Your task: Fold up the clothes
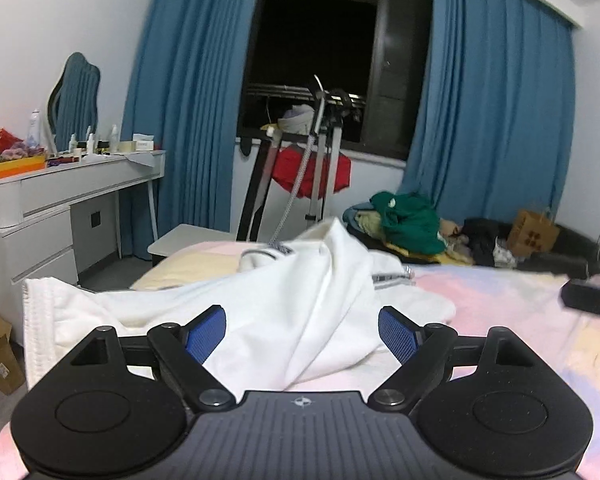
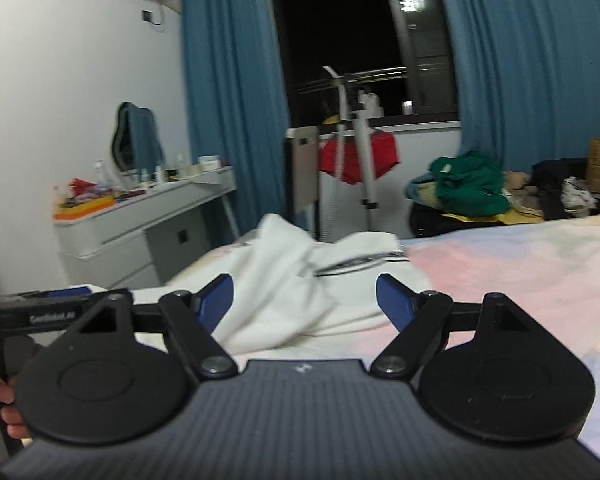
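White garment point(image 1: 300, 292) lies rumpled on the pastel pink bedspread point(image 1: 500, 304), bunched into a raised ridge near its middle, with a dark striped trim showing along one edge and a ribbed hem draped over the bed's left side. My left gripper point(image 1: 302, 334) hangs just above the near folds, its blue pads point(image 1: 204, 336) spread wide with nothing between them. My right gripper point(image 2: 305, 300) is likewise spread apart and empty, held over the cloth's near edge, beside the left one.
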Motion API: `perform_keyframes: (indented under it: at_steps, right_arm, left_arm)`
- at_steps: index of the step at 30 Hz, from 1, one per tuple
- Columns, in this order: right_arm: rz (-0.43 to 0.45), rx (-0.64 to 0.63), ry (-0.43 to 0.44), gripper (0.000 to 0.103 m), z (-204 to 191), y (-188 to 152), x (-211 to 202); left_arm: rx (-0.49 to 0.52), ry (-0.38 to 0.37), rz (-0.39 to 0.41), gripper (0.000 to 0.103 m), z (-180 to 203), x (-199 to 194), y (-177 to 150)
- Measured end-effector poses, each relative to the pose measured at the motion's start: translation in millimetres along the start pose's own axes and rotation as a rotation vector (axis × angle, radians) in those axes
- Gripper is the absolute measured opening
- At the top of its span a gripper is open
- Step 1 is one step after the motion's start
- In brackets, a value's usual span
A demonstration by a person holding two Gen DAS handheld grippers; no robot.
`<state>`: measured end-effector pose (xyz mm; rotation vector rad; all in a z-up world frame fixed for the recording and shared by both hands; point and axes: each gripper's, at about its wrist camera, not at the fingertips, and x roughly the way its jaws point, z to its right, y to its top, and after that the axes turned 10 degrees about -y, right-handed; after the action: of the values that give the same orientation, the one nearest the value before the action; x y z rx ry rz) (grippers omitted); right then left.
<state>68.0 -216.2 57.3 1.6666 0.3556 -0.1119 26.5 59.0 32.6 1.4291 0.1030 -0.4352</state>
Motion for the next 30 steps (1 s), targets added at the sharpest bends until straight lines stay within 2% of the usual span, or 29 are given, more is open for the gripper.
perform_keyframes:
  at_steps: [5,9,12,19,23,26,30]
  right_arm:
    - [-0.045,0.107,-0.058,0.08,25.0,-22.5,18.1]
    - [-0.042,0.107,-0.085,0.08,29.1,-28.9,23.7]
    - [-0.037,0.111,-0.097,0.08,31.4,-31.6,24.3]
    - [-0.033,0.173,-0.125,0.08,42.7,-34.0,18.6]
    - [-0.052,0.185,-0.14,0.08,45.4,-35.5,13.6]
    - [-0.062,0.2,-0.139,0.08,47.1,-36.9,9.0]
    - [-0.071,0.223,-0.153,0.08,50.9,-41.8,3.0]
  left_arm:
    - [0.03,-0.004,-0.022,0.085,1.1,24.4,-26.0]
    - [-0.012,-0.01,-0.053,0.085,-18.3,42.0,-27.6]
    - [-0.025,-0.01,-0.078,0.085,-17.3,49.6,-31.9]
    - [-0.022,0.005,-0.143,0.085,-20.0,64.4,-44.5]
    - [0.01,0.007,-0.138,0.085,-15.7,63.7,-48.7]
    - [0.025,0.015,-0.146,0.085,-11.4,61.9,-47.0]
    - [-0.004,0.037,-0.143,0.085,-6.4,72.2,-21.0]
